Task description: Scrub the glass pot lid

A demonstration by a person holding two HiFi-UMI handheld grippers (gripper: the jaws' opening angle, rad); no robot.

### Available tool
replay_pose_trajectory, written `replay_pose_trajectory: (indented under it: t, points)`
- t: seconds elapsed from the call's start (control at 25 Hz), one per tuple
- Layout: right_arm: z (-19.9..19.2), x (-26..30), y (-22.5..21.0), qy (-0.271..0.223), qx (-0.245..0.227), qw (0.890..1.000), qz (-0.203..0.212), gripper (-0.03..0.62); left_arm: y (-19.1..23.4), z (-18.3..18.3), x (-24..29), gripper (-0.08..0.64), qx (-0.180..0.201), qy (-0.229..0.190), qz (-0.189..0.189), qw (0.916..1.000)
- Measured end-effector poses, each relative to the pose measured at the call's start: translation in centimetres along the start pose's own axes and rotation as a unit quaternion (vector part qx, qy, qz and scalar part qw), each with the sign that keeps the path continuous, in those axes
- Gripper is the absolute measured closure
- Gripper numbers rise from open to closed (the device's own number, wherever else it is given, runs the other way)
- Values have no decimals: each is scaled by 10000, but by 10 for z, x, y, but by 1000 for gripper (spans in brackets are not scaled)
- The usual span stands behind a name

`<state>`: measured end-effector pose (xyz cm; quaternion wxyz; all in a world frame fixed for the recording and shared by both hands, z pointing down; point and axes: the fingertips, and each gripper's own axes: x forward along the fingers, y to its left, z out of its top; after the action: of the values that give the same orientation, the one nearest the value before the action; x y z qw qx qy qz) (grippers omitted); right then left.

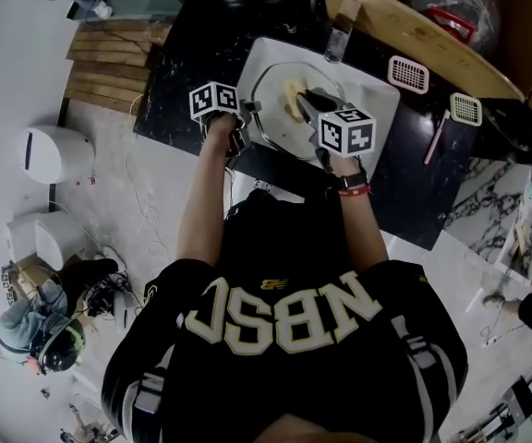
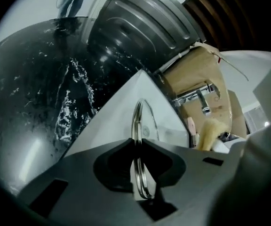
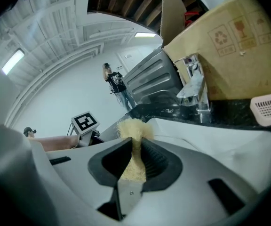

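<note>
The glass pot lid point(image 1: 283, 111) was in the white sink point(image 1: 379, 92), toward its left edge. The left gripper point(image 2: 138, 147) had its jaws nearly together and clamped on the lid's metal rim. Whether the opposite rim rested on the sink floor, I could not tell.

The lid looked stiff and rather heavy for a grip at one edge only. I think it was also fragile and slippery when wet (glass with a smooth steel band), so the rim was the safest place to hold, deep between the pads. A hard push from the scrubber could turn it in the jaws.

The right gripper point(image 3: 136, 147) was closed on a yellowish fibrous scrub pad point(image 3: 131, 128), held over the lid.

The faucet point(image 1: 337, 33) stood at the far edge of the sink, close enough to be knocked by a raised lid. Behind it leaned a cardboard box point(image 3: 234, 46). Two white slotted pieces point(image 1: 408, 74) lay on the black counter point(image 1: 169, 95) near its right edge, well apart from the work.
</note>
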<state>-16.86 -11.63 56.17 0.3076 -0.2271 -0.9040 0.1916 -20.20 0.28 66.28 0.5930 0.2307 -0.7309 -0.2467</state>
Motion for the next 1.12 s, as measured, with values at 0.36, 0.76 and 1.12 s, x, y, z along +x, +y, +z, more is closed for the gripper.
replay_pose_trajectory:
  t: [0.36, 0.76, 1.12]
  points:
    - [-3, 10, -14, 30, 70, 10000, -42, 523, -15, 8, -37, 500, -228, -664, -522, 9962]
    - [-5, 57, 9, 198, -308, 9982, 479, 523, -8, 14, -77, 500, 239, -1351, -118, 9905]
    - [0, 98, 33, 129, -1018, 9900, 964, 526, -3, 11, -74, 500, 282, -1603, -254, 9863]
